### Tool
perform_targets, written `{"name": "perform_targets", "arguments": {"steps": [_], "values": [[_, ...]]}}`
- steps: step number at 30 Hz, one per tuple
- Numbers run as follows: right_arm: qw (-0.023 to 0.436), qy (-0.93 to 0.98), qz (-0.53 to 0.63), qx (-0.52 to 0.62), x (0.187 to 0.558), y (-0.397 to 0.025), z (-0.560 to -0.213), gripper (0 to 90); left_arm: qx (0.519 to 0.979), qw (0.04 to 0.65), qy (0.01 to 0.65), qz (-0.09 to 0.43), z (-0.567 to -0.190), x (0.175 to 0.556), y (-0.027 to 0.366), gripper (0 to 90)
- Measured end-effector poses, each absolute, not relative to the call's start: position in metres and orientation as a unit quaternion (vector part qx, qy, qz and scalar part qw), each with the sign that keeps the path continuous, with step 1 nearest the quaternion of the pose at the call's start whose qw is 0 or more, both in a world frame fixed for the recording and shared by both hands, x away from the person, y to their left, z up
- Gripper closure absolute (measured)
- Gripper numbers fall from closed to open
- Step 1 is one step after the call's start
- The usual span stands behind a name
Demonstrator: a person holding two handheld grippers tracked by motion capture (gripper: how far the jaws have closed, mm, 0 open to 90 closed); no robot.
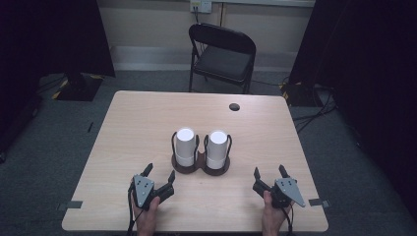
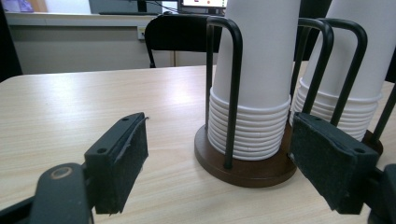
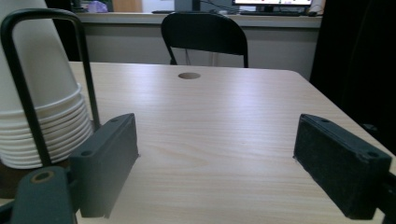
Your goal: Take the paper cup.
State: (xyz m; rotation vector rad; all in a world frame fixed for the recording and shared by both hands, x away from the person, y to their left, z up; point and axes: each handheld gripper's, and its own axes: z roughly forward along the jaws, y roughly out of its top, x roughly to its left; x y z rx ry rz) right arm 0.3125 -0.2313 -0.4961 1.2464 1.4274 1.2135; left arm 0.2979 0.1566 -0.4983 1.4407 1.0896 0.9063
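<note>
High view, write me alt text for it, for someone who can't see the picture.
Two stacks of upside-down white paper cups, the left stack and the right stack, stand in a dark double holder mid-table. Nearer the camera, the left gripper and right gripper are hand-held, open and empty, pointing toward the cups. A black folding chair stands beyond the table.

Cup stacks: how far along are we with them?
Nothing looks done yet: both cup stacks, left and right, sit upside down in the holder. In hand: nothing; the left gripper and right gripper are open, near the holder but touching nothing. Left to do: the first grasp and all handling of the cups.
</note>
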Motion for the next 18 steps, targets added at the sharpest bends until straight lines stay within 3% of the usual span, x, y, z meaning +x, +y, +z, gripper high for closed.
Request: {"name": "perform_targets", "arguments": {"steps": [18], "values": [[0.363, 0.626, 0.492, 0.484, 0.3166, -0.223, -0.4942, 19.2, 0.605, 0.532, 0.455, 0.38, -0.4982, 0.2981, 0.1561, 23.4]]}}
